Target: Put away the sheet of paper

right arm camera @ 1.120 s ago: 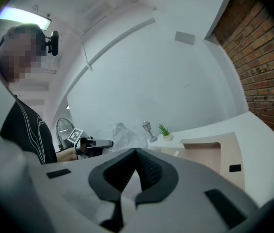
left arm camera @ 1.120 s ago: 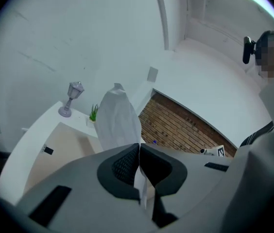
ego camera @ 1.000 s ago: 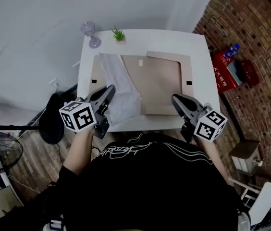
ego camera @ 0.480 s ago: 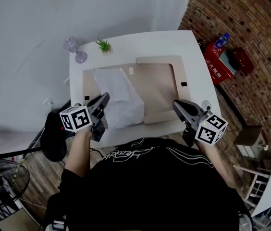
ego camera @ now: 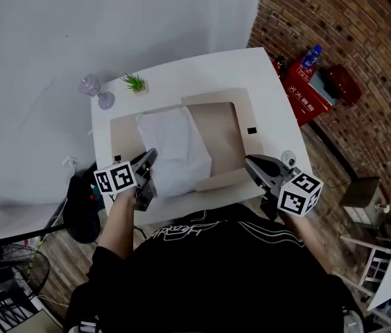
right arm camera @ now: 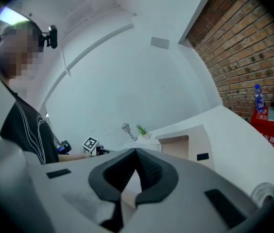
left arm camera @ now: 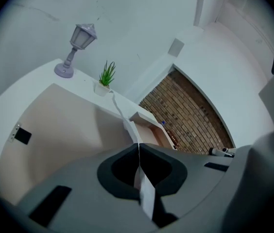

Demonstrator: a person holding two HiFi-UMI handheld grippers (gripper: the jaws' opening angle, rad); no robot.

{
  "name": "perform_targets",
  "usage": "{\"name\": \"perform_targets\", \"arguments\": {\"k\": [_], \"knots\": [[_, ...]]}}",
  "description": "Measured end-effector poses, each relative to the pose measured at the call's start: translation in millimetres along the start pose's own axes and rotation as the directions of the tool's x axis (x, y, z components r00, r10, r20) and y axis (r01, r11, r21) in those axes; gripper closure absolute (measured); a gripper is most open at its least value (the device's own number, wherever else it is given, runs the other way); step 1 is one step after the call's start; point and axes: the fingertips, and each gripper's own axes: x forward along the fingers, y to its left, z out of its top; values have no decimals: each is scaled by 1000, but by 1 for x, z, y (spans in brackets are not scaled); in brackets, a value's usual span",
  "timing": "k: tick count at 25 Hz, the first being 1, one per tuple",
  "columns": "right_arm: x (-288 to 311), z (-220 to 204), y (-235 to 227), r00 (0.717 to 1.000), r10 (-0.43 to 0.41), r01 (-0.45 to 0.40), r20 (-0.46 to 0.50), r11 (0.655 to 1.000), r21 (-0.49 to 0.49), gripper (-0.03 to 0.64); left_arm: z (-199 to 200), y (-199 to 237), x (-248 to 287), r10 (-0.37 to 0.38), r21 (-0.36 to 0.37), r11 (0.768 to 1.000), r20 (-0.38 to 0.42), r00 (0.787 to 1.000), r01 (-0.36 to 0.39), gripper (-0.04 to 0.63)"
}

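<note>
A white sheet of paper [ego camera: 175, 148] lies slightly crumpled on the left half of an open tan folder [ego camera: 223, 127] on the white table [ego camera: 265, 82]. My left gripper [ego camera: 150, 157] is shut on the sheet's near left corner. In the left gripper view the paper's edge [left arm camera: 144, 193] runs as a thin strip between the closed jaws [left arm camera: 138, 147]. My right gripper [ego camera: 249, 162] is at the folder's near right corner, jaws closed [right arm camera: 136, 152] on its pale edge, which stands lifted off the table.
A small grey lamp [ego camera: 91, 89] and a potted plant [ego camera: 134, 83] stand at the table's far left corner. On the floor to the right, by a brick wall [ego camera: 362, 40], are a red box [ego camera: 306, 89] and a blue bottle [ego camera: 311, 54]. A black stool [ego camera: 81, 200] is at the left.
The sheet has shifted right and lies flatter over the folder, still held by the left gripper. The folder's near right edge has risen with the right gripper.
</note>
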Motion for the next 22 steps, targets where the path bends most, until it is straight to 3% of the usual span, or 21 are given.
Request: {"name": "perform_targets", "arguments": {"k": [12,22], "knots": [[-2,18,-21,996,85,-85,7,996,1,617,-27,-23,77,25,-91,995,-115,993,-36,565],[-11,34,-36,985,173,-173,26,985,6,617,-32,-45,127,24,-196,979,-117,993,-46,563]]}}
